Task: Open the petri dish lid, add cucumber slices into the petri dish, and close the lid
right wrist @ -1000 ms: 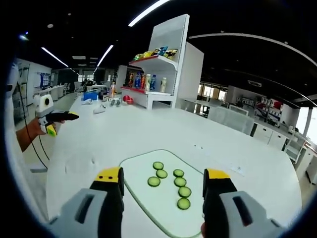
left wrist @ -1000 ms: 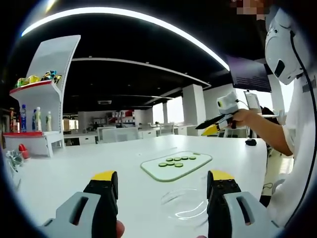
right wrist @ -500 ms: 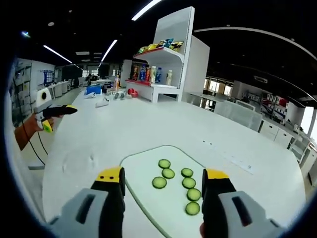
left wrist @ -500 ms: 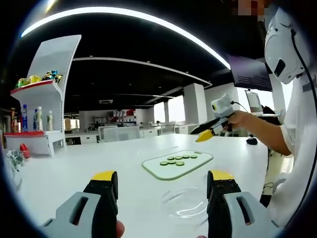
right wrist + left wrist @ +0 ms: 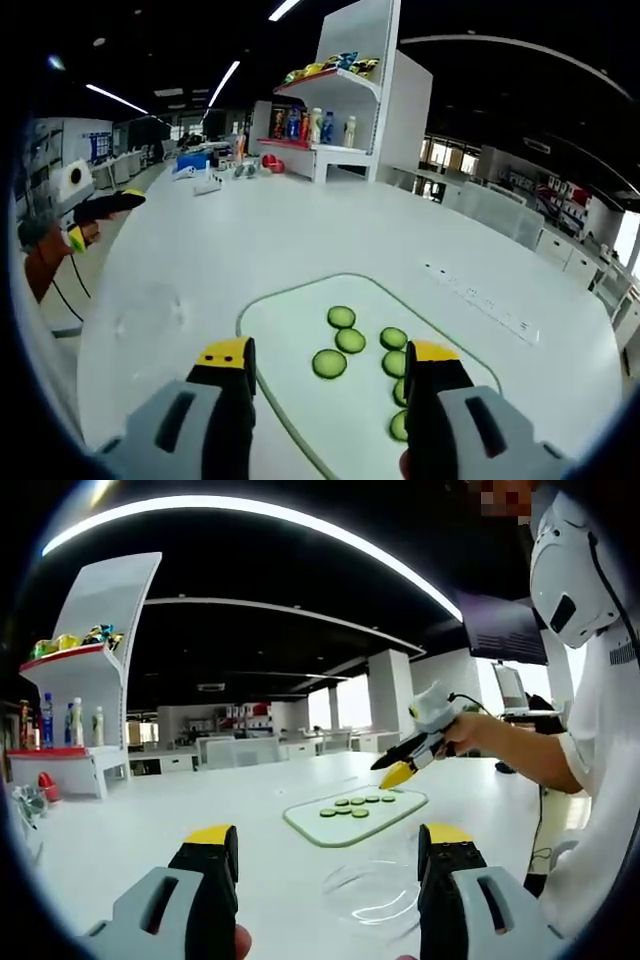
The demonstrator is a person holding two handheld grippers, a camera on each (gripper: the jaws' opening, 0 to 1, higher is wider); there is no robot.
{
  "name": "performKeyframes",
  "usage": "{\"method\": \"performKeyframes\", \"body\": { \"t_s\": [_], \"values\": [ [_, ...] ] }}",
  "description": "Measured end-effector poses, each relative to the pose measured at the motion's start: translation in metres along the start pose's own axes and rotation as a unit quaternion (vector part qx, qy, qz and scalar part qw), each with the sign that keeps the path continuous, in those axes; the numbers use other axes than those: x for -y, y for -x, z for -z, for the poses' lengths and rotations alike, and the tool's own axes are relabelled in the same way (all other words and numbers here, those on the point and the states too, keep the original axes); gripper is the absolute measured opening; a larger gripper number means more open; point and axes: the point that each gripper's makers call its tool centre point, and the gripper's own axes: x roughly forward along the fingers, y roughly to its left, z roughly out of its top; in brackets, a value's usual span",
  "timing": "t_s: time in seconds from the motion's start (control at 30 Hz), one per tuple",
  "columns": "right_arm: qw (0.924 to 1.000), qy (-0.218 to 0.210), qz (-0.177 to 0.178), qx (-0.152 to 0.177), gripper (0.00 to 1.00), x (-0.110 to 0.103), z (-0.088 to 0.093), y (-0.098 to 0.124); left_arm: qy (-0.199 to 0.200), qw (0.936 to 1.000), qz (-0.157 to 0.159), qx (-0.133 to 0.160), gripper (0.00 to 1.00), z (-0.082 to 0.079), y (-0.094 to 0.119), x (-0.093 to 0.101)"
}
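Observation:
A clear petri dish (image 5: 375, 890) sits lidded on the white table, just ahead of my open left gripper (image 5: 328, 840) and toward its right jaw. Beyond it lies a pale green cutting board (image 5: 318, 828) with several cucumber slices (image 5: 354, 806). A hand holds my right gripper (image 5: 390, 768) low over the board's far right end. In the right gripper view my right gripper (image 5: 328, 355) stands open with nothing in it, just above the board (image 5: 290, 330) and the slices (image 5: 340, 317). The dish (image 5: 150, 312) shows faintly to the left, with my left gripper (image 5: 105, 216) beyond it.
A white shelf unit (image 5: 345, 130) with bottles and snacks stands on the table's far side, with small items (image 5: 215, 180) beside it. A power strip (image 5: 480, 297) lies past the board. The person's body (image 5: 600, 780) is at the table's right edge.
My right gripper has come down and forward toward the board, so the slices look larger in its view. My left gripper has stayed nearly still.

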Motion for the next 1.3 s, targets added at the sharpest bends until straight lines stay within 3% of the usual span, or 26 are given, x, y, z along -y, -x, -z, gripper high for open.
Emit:
{"method": "performKeyframes", "body": {
  "t_s": [0.33, 0.87, 1.3],
  "values": [
    [0.9991, -0.003, -0.007, -0.041, 0.58, -0.003, 0.021, -0.021, 0.002, 0.9999, 0.009, -0.006, 0.73, 0.003, -0.002, 0.004],
    [0.9975, -0.006, -0.017, -0.068, 0.57, -0.002, 0.038, -0.044, 0.009, 0.9999, 0.005, -0.002, 0.73, 0.002, 0.004, 0.002],
    [0.9965, -0.015, -0.017, -0.081, 0.55, -0.004, 0.046, -0.05, 0.015, 0.9999, 0.0, 0.001, 0.73, 0.004, 0.008, -0.003]
  ]
}}
